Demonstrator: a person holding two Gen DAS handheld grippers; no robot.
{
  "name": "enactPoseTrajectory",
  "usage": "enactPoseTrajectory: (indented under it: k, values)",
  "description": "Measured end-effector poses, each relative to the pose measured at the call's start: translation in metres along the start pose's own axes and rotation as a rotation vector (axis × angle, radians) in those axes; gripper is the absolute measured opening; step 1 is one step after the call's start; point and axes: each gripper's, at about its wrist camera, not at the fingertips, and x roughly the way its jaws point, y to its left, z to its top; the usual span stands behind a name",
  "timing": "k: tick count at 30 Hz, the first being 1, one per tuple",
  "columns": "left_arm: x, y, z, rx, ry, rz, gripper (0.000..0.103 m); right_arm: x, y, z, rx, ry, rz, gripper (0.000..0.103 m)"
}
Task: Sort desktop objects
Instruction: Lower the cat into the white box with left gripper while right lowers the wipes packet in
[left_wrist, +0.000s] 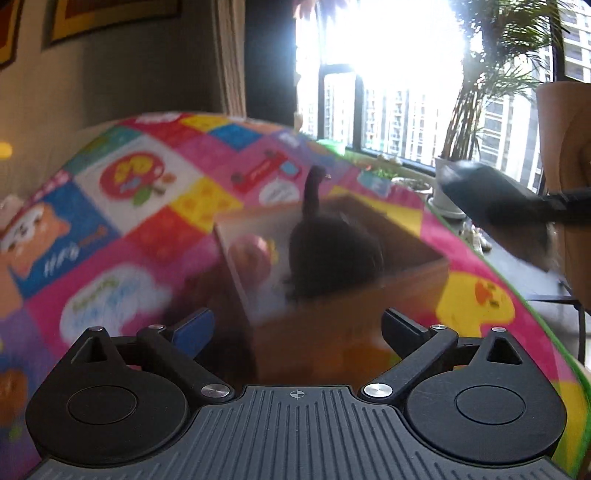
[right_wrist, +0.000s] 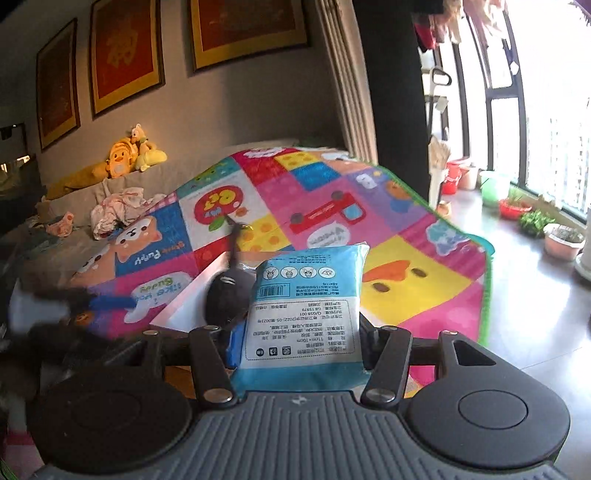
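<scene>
Left wrist cam is pretty blurry, but the left gripper (left_wrist: 297, 328) has its jaws spread wide with nothing between them, hanging right over a cardboard box (left_wrist: 413, 266) on the colourful play mat (left_wrist: 110, 206); in the box there's a black mouse (left_wrist: 334, 254) at 12 o'clock and something round and pinkish (left_wrist: 249, 254) at about 10. Right wrist cam: the right gripper (right_wrist: 301, 332) is clamped on a blue-and-white wipes pack (right_wrist: 306, 310), dead centre, with the mouse (right_wrist: 225, 295) and box (right_wrist: 192, 299) just behind it at 10 o'clock.
</scene>
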Motion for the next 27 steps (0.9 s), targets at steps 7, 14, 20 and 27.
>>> enactPoseTrajectory:
  k: [7, 14, 20, 27]
  values:
    - [-0.025, 0.009, -0.033, -0.066, 0.023, -0.004, 0.101, 0.037, 0.014, 0.018, 0.025, 0.035, 0.017, 0.055]
    - [-0.033, 0.023, -0.045, -0.151, 0.027, 0.0, 0.101, 0.097, 0.021, 0.052, 0.011, 0.066, -0.043, 0.055]
    - [-0.044, 0.033, -0.046, -0.178, 0.003, 0.015, 0.102, 0.161, 0.019, 0.051, 0.029, 0.184, -0.076, 0.076]
    - [-0.048, 0.043, -0.052, -0.206, 0.008, 0.04, 0.103, 0.126, 0.027, 0.034, -0.021, 0.113, -0.065, 0.078]
